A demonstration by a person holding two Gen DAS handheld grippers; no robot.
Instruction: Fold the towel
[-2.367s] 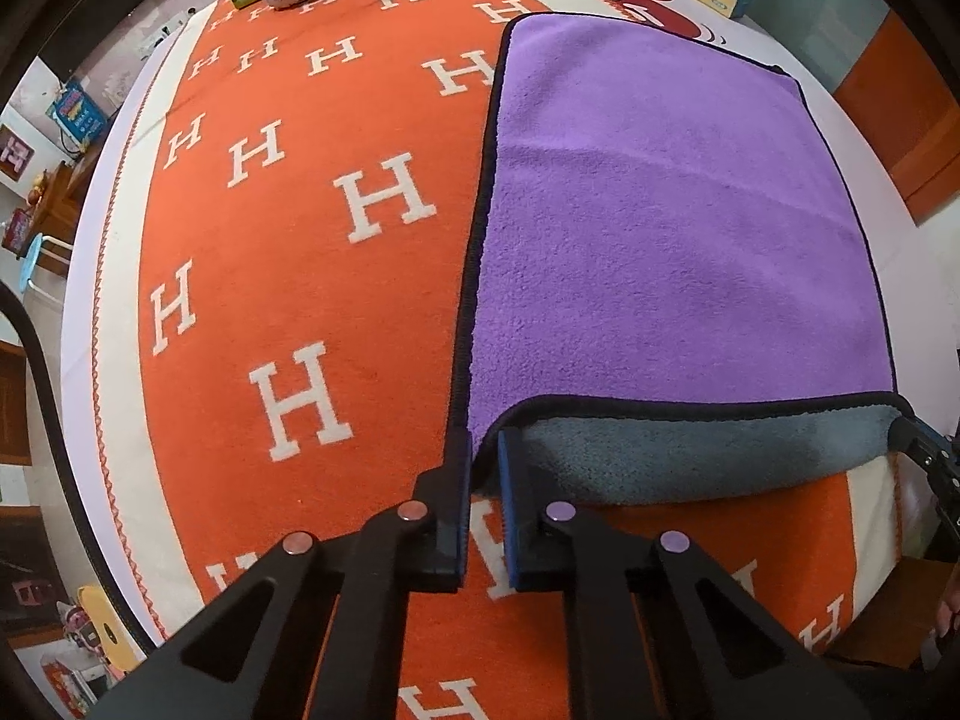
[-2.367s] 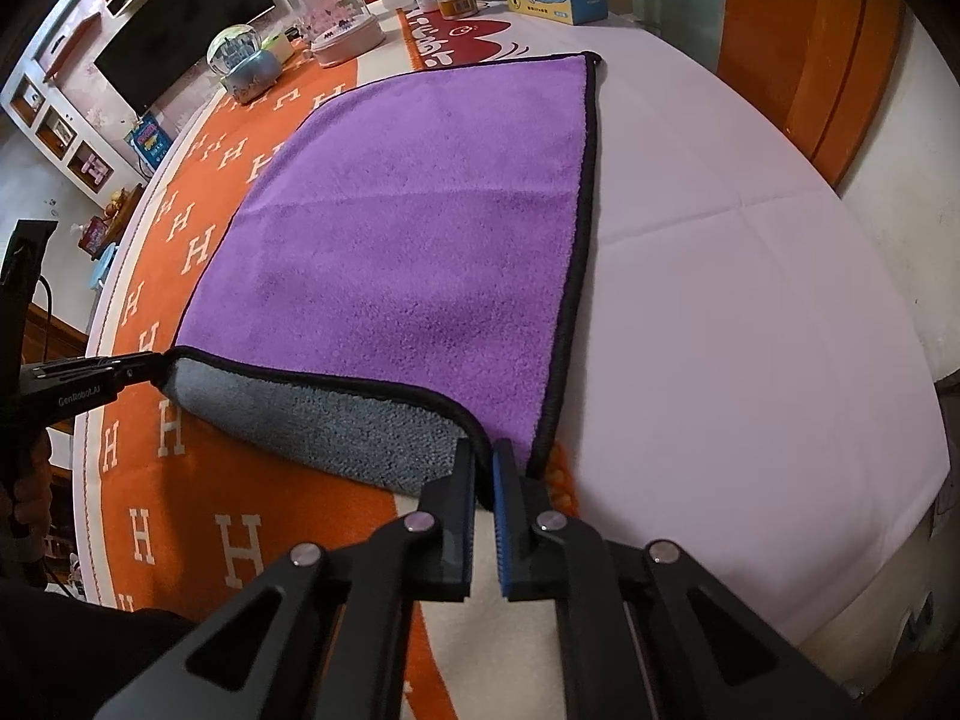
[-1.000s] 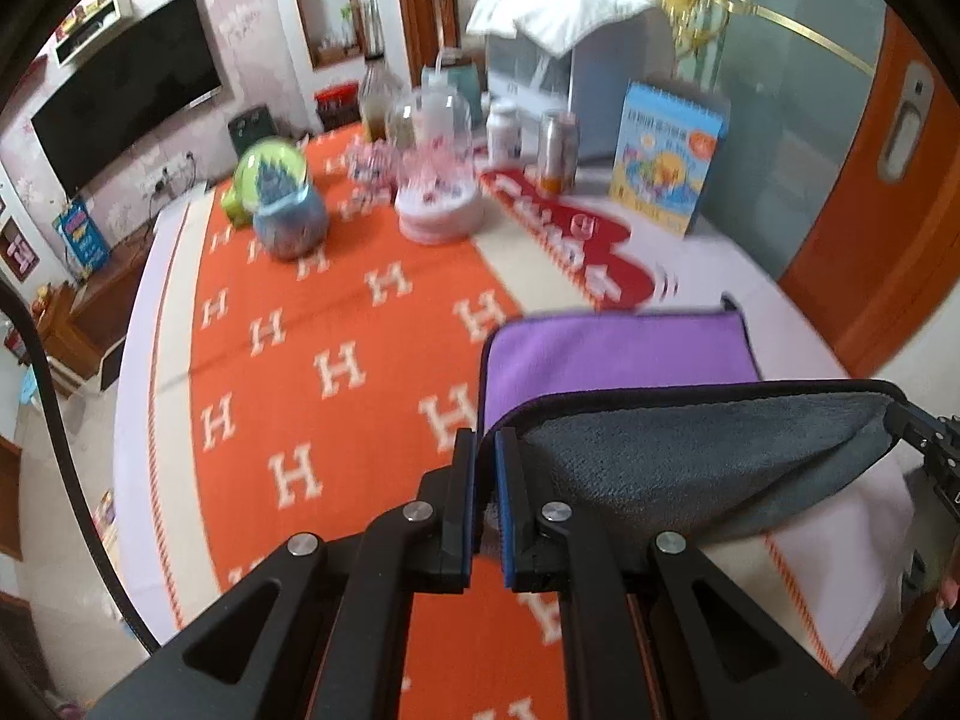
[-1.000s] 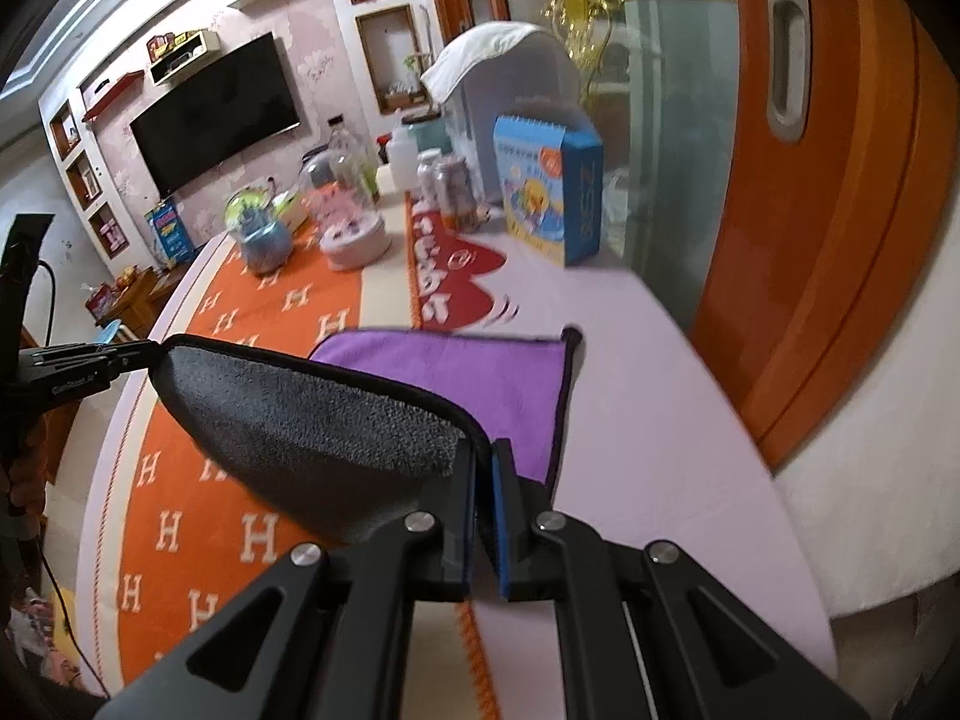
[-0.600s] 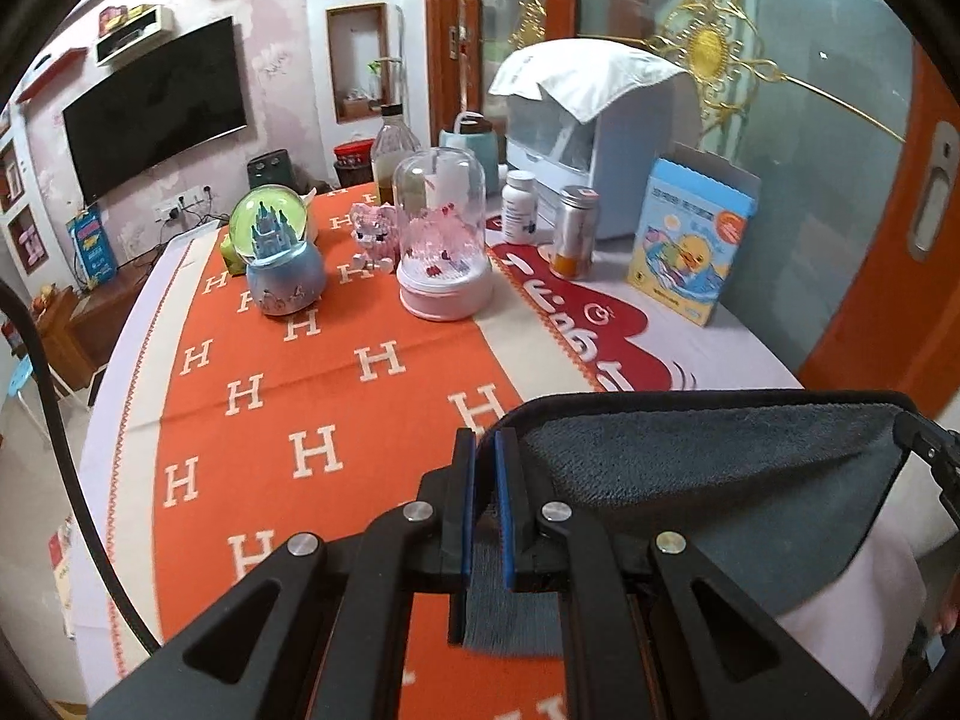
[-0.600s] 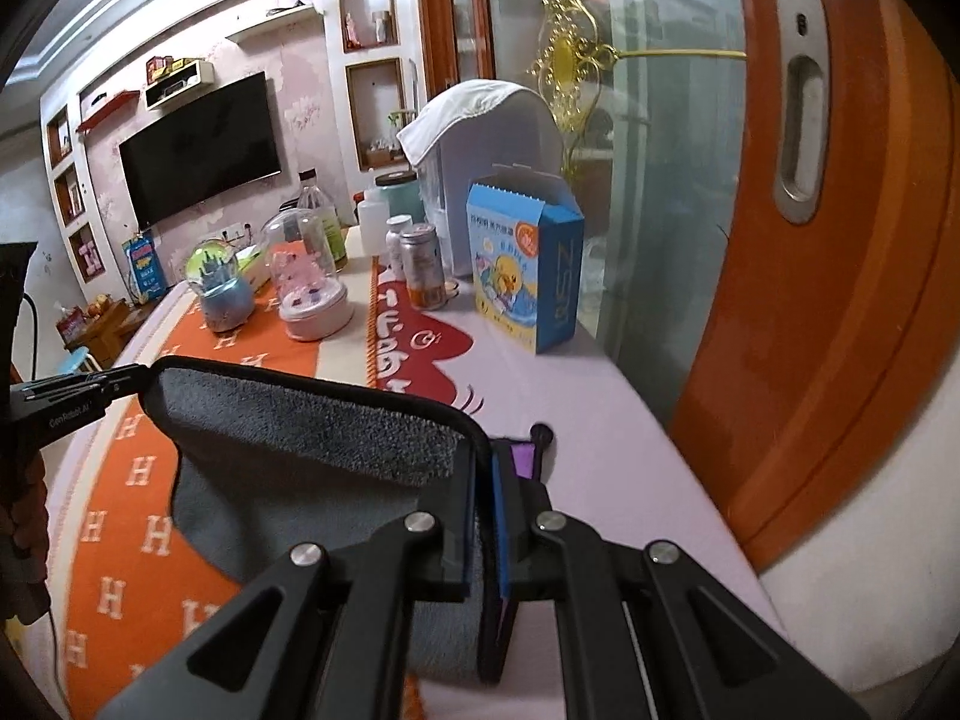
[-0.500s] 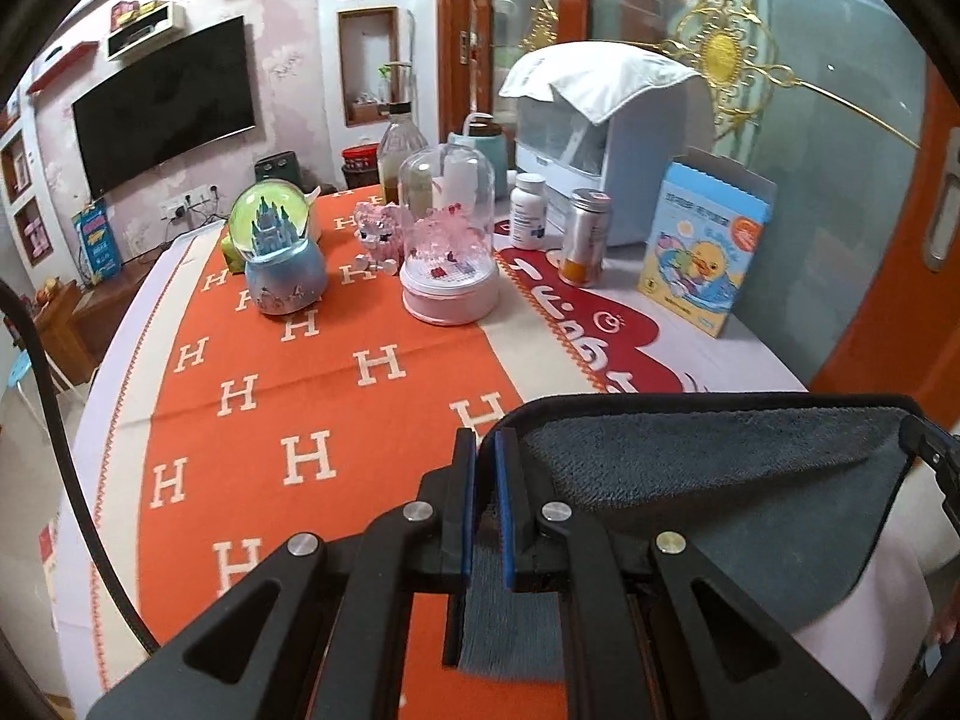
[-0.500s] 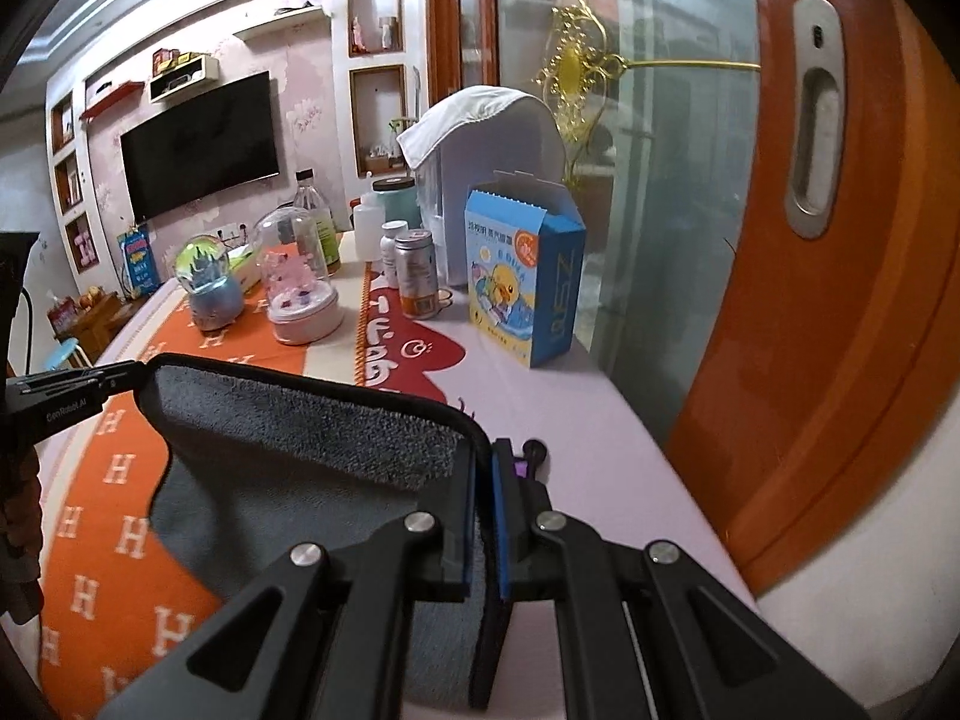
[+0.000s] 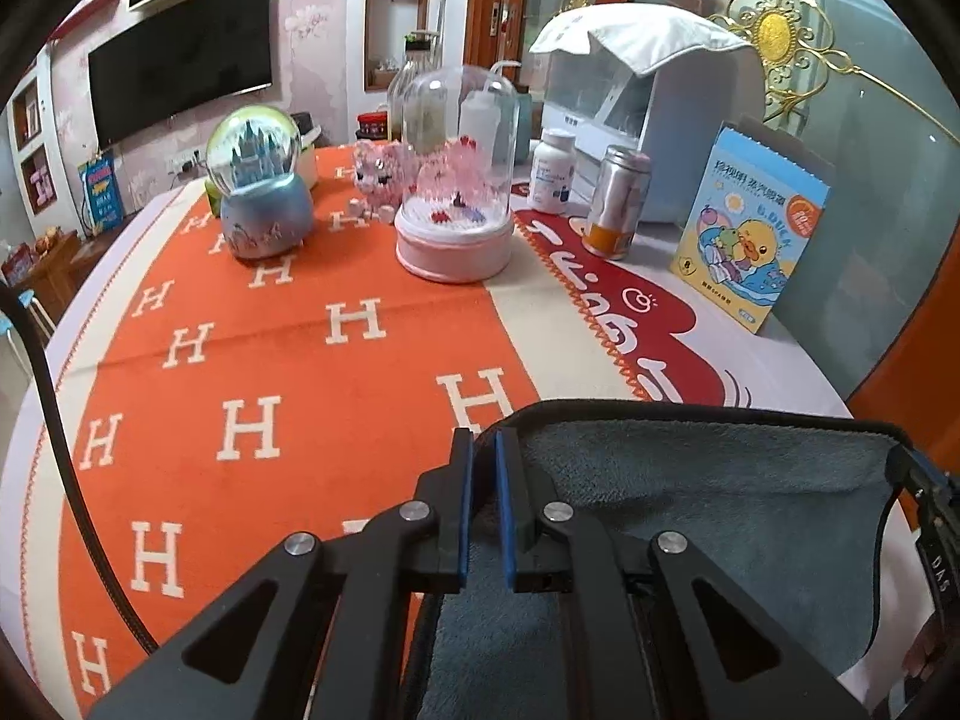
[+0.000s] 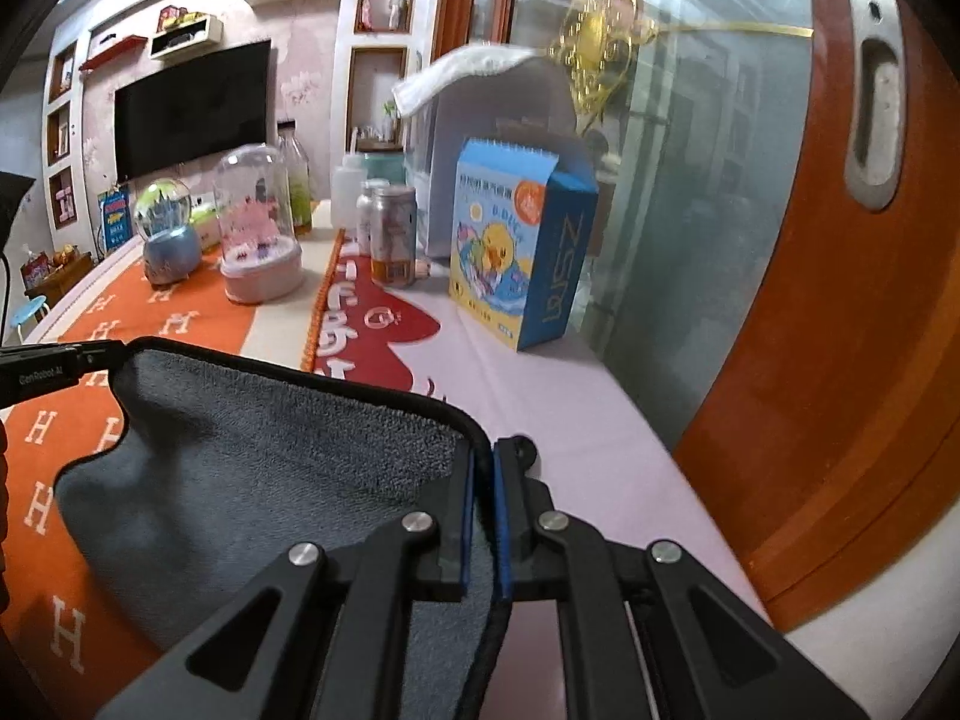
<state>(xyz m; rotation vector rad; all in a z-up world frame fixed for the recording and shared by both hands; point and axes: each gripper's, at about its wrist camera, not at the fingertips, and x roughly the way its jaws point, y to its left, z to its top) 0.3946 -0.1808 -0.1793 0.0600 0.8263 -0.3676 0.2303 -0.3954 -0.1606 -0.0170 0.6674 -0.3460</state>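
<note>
The towel [image 9: 708,492] shows its grey underside with a black hem; the purple face is hidden. My left gripper [image 9: 483,450] is shut on the towel's left corner and holds it above the table. My right gripper [image 10: 483,462] is shut on the towel's right corner [image 10: 462,426]. The hem stretches taut between the two grippers and the grey cloth [image 10: 252,480] hangs down below it. The right gripper's tip shows at the right edge of the left wrist view [image 9: 918,480]; the left gripper's tip shows at the left edge of the right wrist view [image 10: 60,360].
An orange H-pattern cloth [image 9: 252,360] covers the table. At the far side stand a blue snow globe [image 9: 258,192], a pink glass-dome music box [image 9: 456,198], a white bottle [image 9: 552,171], a can [image 9: 618,198] and a blue duck box [image 9: 750,228]. An orange door [image 10: 852,300] is at the right.
Both grippers have lifted the towel's near edge and carried it forward toward the far side. The purple face has dropped out of view and only the grey underside shows.
</note>
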